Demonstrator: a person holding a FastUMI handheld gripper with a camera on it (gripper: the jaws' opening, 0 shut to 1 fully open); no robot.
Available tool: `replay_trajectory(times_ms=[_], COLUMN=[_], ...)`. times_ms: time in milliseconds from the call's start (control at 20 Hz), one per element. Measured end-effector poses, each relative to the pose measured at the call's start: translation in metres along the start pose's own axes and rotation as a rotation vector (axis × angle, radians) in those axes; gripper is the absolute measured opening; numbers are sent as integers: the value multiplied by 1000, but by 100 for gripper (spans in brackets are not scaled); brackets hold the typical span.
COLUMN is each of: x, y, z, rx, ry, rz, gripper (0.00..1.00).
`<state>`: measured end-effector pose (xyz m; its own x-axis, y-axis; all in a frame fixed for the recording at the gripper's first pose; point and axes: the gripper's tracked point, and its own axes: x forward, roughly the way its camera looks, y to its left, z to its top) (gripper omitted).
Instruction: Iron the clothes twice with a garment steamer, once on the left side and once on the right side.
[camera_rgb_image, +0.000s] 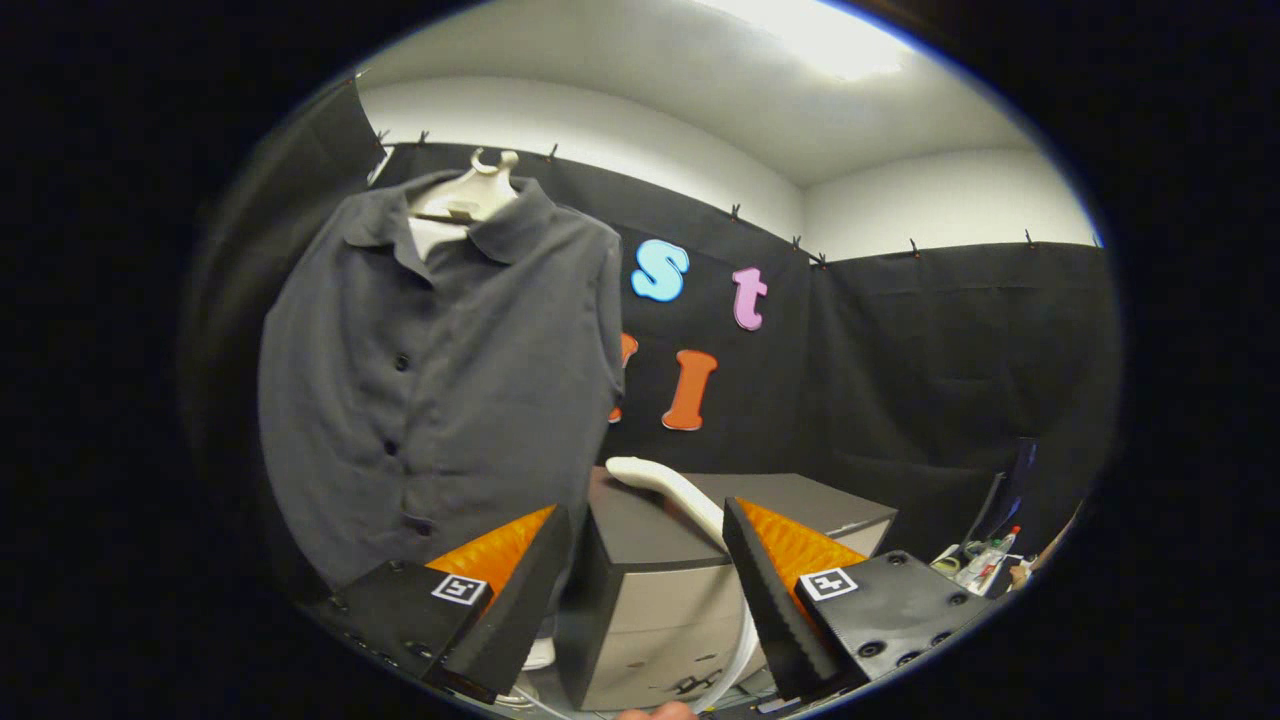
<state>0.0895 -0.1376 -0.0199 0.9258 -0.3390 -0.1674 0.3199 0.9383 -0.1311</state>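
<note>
A dark grey button-up shirt (440, 380) hangs on a pale hanger (470, 195) against the black cloth wall, up and to the left beyond my fingers. The white curved handle of the garment steamer (665, 485) lies on top of a grey box (650, 600), just ahead of my fingertips and slightly toward the right one. Its white hose (745, 640) drops down the box's front, partly hidden behind my right finger. My gripper (645, 507) is open, its fingers wide apart on either side of the box's near corner, holding nothing.
The shirt's lower hem hangs close to the box's left side, behind my left finger (520, 590). Small bottles and clutter (985, 560) sit low at the far right. Part of a person's hand (655, 712) shows at the very bottom.
</note>
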Motion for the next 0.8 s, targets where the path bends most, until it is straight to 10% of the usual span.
replay_trajectory(times_ms=[350, 800], x=[145, 254], y=[-50, -38], z=[-25, -115], rx=[-178, 2], ry=[273, 519], rz=[16, 221], gripper=[98, 98])
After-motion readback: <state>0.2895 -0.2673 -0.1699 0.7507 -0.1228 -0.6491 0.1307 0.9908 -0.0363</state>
